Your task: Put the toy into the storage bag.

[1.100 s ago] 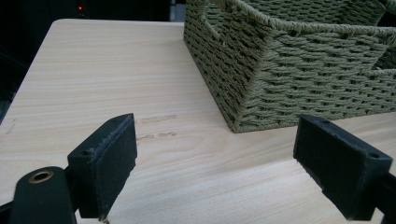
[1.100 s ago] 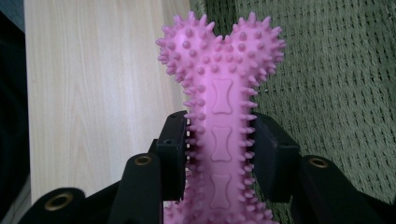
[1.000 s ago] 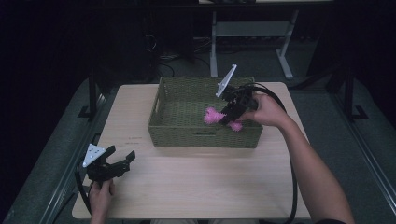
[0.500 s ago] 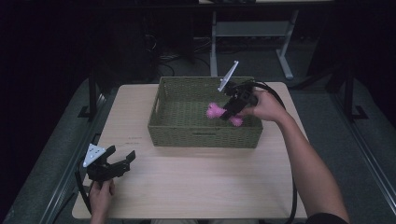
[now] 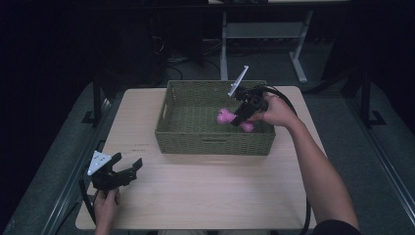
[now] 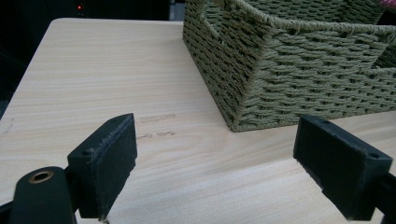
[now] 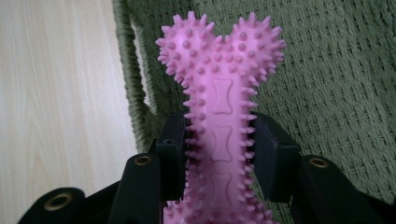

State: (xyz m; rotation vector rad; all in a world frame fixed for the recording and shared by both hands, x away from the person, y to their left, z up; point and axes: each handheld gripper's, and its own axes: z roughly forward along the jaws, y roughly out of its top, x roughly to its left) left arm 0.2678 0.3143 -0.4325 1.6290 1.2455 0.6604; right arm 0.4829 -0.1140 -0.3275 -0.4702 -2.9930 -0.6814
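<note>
A pink spiked bone toy (image 7: pixel 219 116) is gripped across its shaft by the R tongs (image 7: pixel 219 154), one black pad pressed on each side, approx. mid-length. In the right gripper view the knobbed end rises well beyond the pads, and the lower end is cut off at the bottom edge. Behind it the green woven floor and a wall of the basket (image 5: pixel 214 142) are seen, with a strip of pale bench beyond the wall at that view's left.

In the high view the bone (image 5: pixel 226 117) is held over the basket's inside, towards its right half, tilted; one pink end shows left of the tongs and the other just below them. Whether it touches the basket floor cannot be told. The R tongs (image 5: pixel 241 119) are angled down into the basket from the right rim, with the R hand (image 5: pixel 275 111) over that rim and the forearm running back towards the bench's near right corner.

The basket is set at the far middle of the bench (image 5: pixel 215 196).

The L tongs (image 5: pixel 128 169) are held low by the near left corner in the L hand (image 5: pixel 105 205), well apart from basket and bone. Its jaws are spread wide w/ nothing between them; bare bench and the basket's near corner (image 6: pixel 285 79) are seen through the gap.
</note>
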